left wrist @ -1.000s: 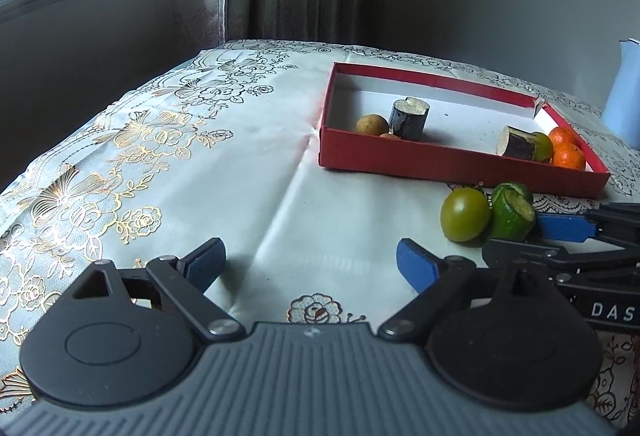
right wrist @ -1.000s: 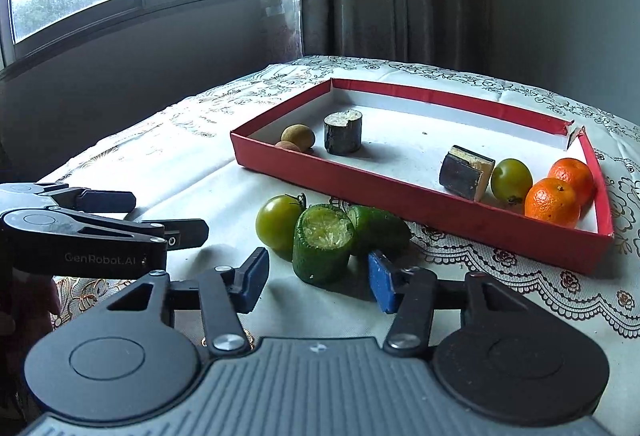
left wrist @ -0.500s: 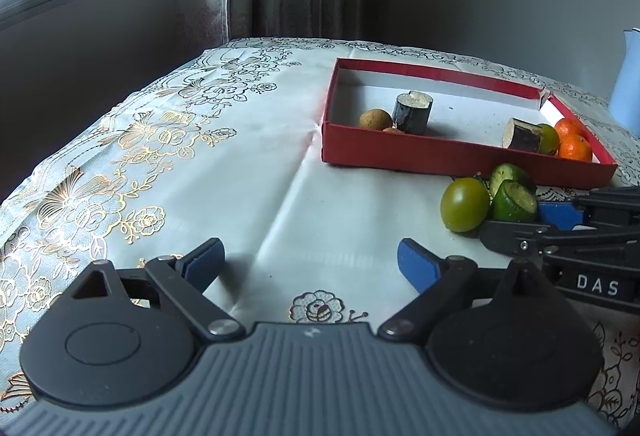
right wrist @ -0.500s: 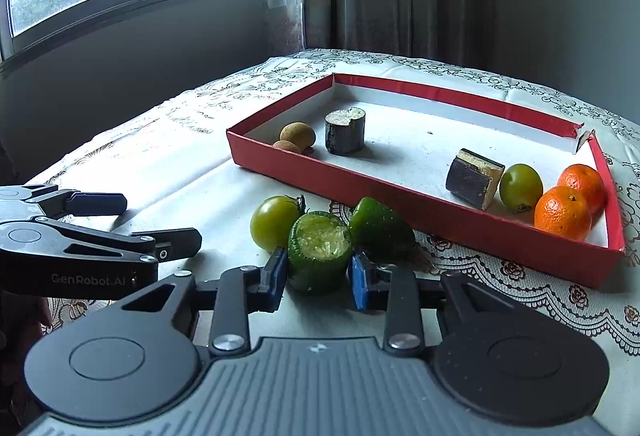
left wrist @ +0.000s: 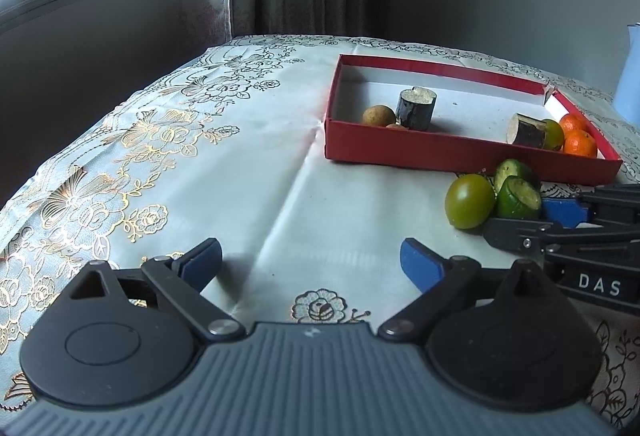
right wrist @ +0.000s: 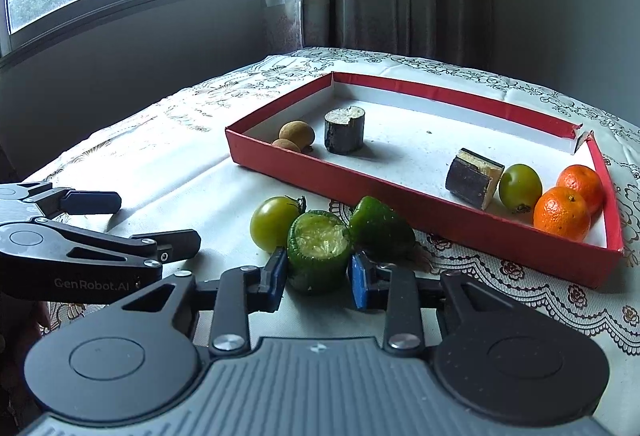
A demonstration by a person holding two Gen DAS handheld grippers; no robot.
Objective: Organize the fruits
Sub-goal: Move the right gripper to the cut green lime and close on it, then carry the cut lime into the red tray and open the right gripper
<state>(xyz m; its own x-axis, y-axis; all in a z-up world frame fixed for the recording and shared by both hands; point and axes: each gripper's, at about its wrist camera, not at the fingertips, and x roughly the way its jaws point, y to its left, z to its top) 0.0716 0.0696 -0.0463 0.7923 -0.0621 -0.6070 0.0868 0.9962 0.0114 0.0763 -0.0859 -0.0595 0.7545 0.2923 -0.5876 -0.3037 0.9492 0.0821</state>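
My right gripper [right wrist: 318, 278] is shut on a green cucumber chunk [right wrist: 319, 254] with a pale cut top, which stands on the tablecloth in front of the red tray [right wrist: 404, 196]. A green tomato [right wrist: 274, 222] sits just left of the chunk, and a second green cucumber piece [right wrist: 380, 228] lies behind it on the right. Inside the tray are two brown longans [right wrist: 297, 134], two dark eggplant chunks [right wrist: 344, 130], a green tomato [right wrist: 520, 186] and two oranges [right wrist: 562, 214]. My left gripper [left wrist: 310, 256] stands open over bare cloth, well left of the fruit.
A floral tablecloth [left wrist: 160, 164] covers the table, whose left edge falls away below a window. A pale blue jug [left wrist: 630, 76] stands at the far right. The left gripper [right wrist: 120, 224] shows in the right wrist view, close on the left of the tomato.
The right gripper moved forward around the cut cucumber chunk and its blue pads closed onto it. The left gripper stayed where it was, open.
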